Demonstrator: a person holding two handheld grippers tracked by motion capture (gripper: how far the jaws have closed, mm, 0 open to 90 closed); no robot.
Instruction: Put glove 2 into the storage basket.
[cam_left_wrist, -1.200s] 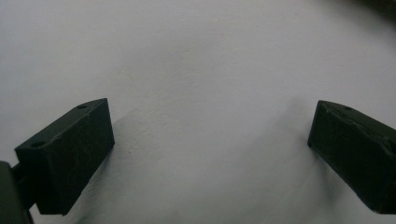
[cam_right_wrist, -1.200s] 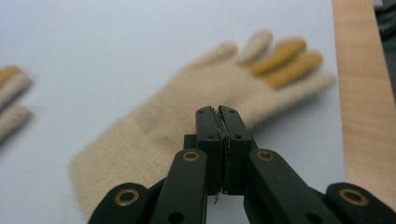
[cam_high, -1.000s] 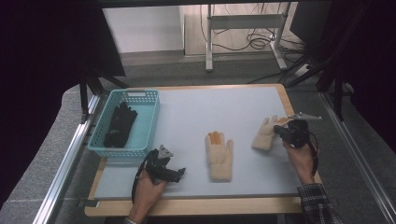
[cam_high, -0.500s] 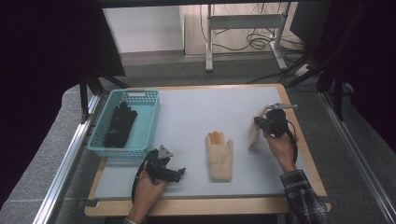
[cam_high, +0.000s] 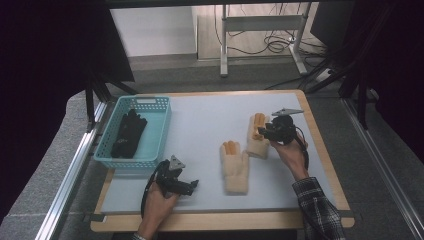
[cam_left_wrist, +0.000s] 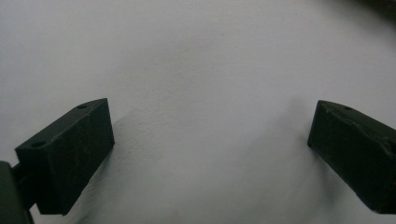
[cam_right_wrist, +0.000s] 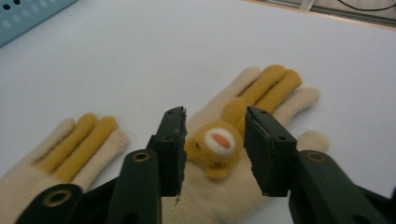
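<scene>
At the right of the high view the right gripper (cam_high: 267, 132) reaches left over a cream glove (cam_right_wrist: 247, 140) on the bench (cam_high: 200, 120), jaws straddling its bear patch (cam_right_wrist: 215, 145) without clearly pinching, while the left gripper (cam_high: 187, 186) rests lower left, jaws spread over bare surface, the second glove (cam_high: 235, 164) lying centre.

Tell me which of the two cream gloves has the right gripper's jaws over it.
The cream glove with the bear face, the one farther right on the table. The right gripper straddles its bear patch; the other cream glove lies apart, near the table's middle.
</scene>
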